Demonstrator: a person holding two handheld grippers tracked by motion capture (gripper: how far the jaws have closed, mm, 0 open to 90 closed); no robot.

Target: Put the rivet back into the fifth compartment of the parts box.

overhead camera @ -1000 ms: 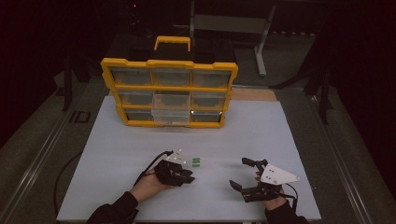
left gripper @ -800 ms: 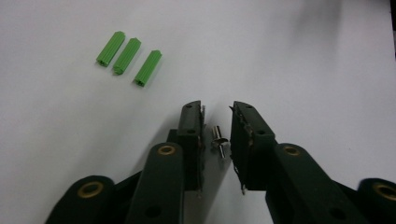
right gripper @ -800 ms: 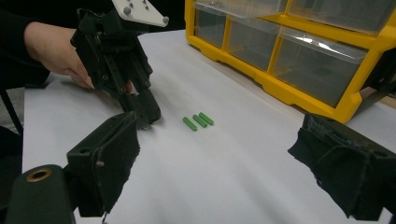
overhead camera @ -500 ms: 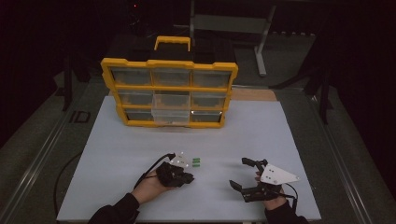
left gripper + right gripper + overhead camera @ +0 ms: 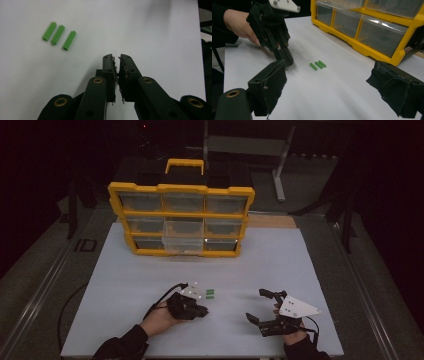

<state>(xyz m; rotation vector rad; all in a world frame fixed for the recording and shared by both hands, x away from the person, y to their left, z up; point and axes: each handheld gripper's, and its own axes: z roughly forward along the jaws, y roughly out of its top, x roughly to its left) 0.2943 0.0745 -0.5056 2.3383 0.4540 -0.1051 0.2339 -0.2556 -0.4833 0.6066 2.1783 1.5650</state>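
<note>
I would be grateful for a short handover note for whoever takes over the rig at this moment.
Left gripper: jaws nearly shut, nothing between them, low over the white table, a little short of the pegs.
Right gripper: jaws wide open, empty, near the table's front right.
Three green pegs: lying side by side on the table, loose, between the left gripper and the yellow drawer organiser.
Organiser: standing upright at the back of the table; its middle bottom drawer seems pulled out slightly.
Done: no peg picked up yet.
Left: probably grasping the pegs and putting them in a drawer.
</note>
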